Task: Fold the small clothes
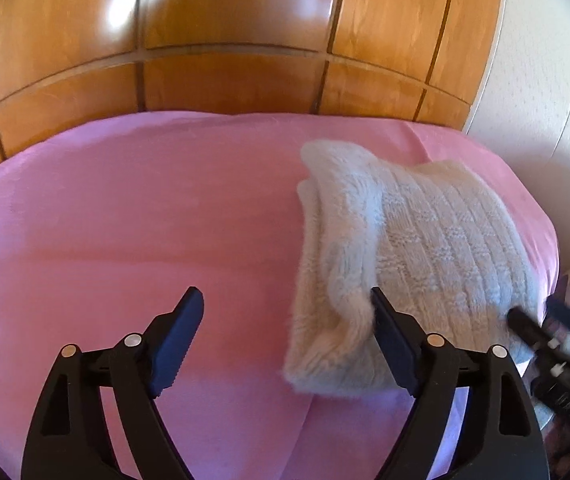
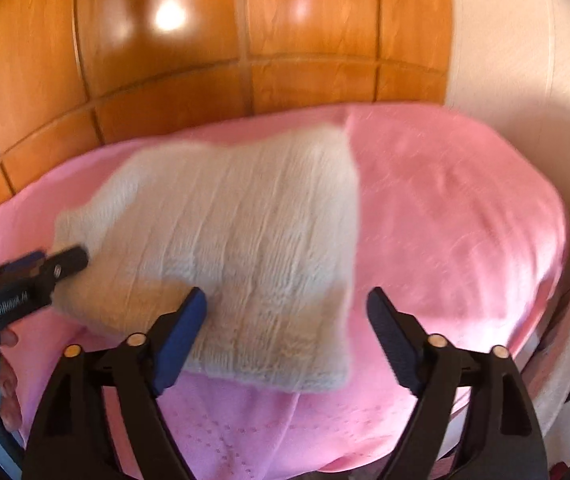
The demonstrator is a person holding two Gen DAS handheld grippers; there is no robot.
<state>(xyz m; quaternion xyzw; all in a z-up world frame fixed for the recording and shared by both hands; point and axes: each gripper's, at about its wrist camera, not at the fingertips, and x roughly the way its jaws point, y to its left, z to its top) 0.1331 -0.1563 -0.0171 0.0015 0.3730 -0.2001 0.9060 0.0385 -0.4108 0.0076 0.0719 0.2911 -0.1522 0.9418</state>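
One small knitted garment (image 1: 413, 264) lies on the pink bed cover (image 1: 125, 220). It is white to pale cream, fluffy, with vertical ribs and a woven square pattern on the top layer. It is folded: in the left wrist view a thick rolled edge runs down its left side, and several layers show there.

In the left wrist view the garment is at about 3 o'clock, toward the right part of the bed. In the right wrist view it (image 2: 237, 240) is near the centre and reaches to 9 o'clock.

There are two grippers. The left gripper (image 1: 287, 304) is wide open; its right finger touches the fluffy edge, but nothing is pinched. The right gripper (image 2: 287, 304) is wide open too, with the near corner of the garment between its fingers, not squeezed.

Behind the bed stands one wooden panelled wardrobe (image 1: 205, 40), at 12 o'clock
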